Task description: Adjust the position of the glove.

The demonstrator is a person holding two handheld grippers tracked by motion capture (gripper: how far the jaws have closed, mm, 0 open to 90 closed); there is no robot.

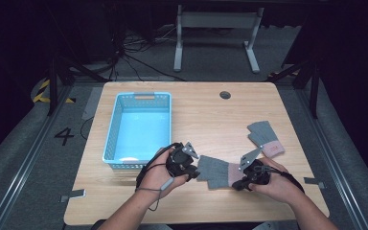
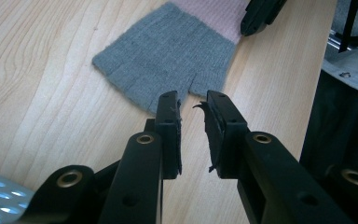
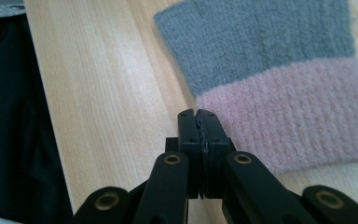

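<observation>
A grey fingerless glove (image 1: 214, 171) with a pink cuff lies flat on the wooden table near its front edge, between my two grippers. My left gripper (image 1: 195, 168) is at its finger end. In the left gripper view its jaws (image 2: 193, 100) stand apart just short of the glove's (image 2: 168, 51) grey fingers, with nothing between the pads. My right gripper (image 1: 237, 184) is at the cuff end. In the right gripper view its jaws (image 3: 198, 113) are pressed together, tips against the edge of the pink cuff (image 3: 298, 116), no cloth seen between them.
A second grey and pink glove (image 1: 264, 136) lies farther back on the right. A light blue plastic basket (image 1: 111, 134) stands at the table's left, just behind my left hand. A round cable hole (image 1: 225, 95) sits near the far edge.
</observation>
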